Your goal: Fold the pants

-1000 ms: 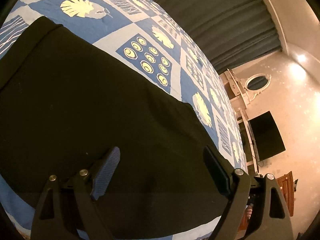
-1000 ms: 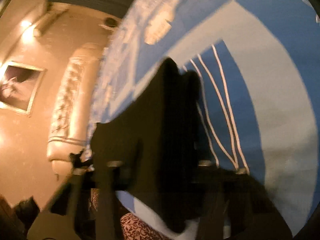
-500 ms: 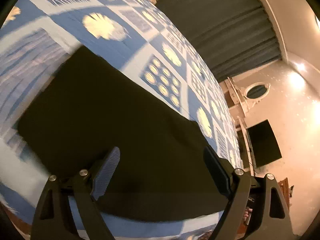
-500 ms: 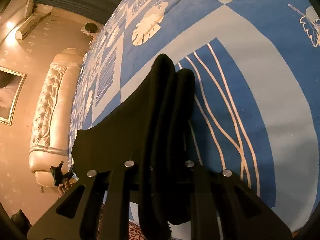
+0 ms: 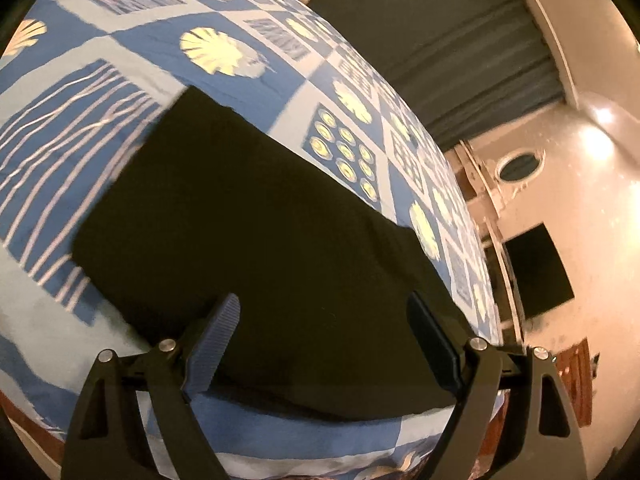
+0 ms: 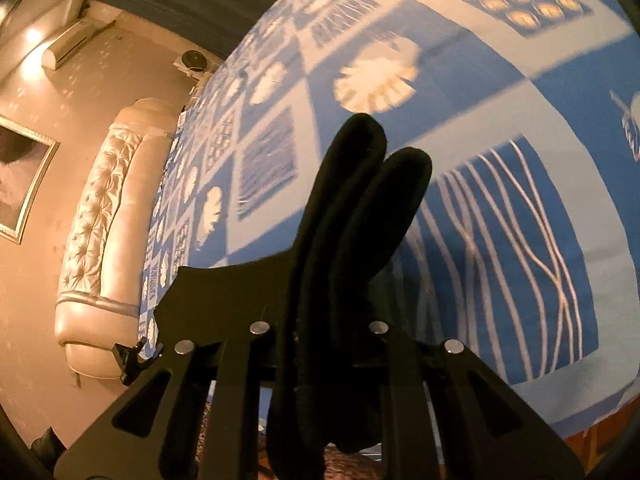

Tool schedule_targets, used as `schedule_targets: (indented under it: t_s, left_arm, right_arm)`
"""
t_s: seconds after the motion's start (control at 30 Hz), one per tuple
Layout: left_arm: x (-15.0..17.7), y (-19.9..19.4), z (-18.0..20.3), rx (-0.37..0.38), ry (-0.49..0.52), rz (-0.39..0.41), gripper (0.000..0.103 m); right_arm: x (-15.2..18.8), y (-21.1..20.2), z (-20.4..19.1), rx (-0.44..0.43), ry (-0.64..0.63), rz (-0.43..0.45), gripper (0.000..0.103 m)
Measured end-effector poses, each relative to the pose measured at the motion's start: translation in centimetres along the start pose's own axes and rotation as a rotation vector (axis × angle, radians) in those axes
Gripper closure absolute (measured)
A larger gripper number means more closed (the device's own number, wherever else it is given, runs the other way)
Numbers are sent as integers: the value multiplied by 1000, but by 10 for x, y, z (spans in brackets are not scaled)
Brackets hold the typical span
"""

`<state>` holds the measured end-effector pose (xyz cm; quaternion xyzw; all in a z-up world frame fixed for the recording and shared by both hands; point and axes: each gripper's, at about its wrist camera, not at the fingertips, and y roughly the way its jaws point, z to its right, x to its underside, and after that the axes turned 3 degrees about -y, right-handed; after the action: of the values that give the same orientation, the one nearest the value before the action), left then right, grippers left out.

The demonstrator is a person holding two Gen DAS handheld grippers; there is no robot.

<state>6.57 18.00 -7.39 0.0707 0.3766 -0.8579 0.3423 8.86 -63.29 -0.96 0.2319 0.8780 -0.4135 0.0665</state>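
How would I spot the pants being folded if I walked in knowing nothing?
Find the big bed with the blue and white patchwork bedspread. Near its edge lie the black pants, the only plain dark thing on that patterned cover, with one bunched end pinched in the right hand-held gripper.

right gripper (image 6: pixel 326 332): pads buried in black pants (image 6: pixel 352 216) folds, contact unseen | pants (image 5: pixel 256 240): edge farthest from left gripper (image 5: pixel 324 344) smeared by blur; hem below that gripper hidden behind its frame | bedspread (image 6: pixel 500 80): prints beyond the pants blurred | bedspread (image 5: pixel 132 40) cut off by the frame's left edge
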Motion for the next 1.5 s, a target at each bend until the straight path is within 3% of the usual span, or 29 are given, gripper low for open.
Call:
schedule_targets:
  t_s: [0.33, 0.83, 1.3, 1.5]
  left_arm:
    - [8, 14, -6, -21, -14, -2, 18]
    - [16, 24, 7, -94, 106, -16, 12]
    - [18, 26, 14, -135, 147, -14, 12]
    - [19, 20, 15, -124, 146, 10, 12]
  right_arm:
    - [-4, 1, -93, 25, -109, 7, 88]
    - [13, 38, -189, 9, -204, -1, 88]
    - [46, 122, -270, 31, -318, -83, 88]
    - [63, 159, -286, 59, -359, -116, 87]
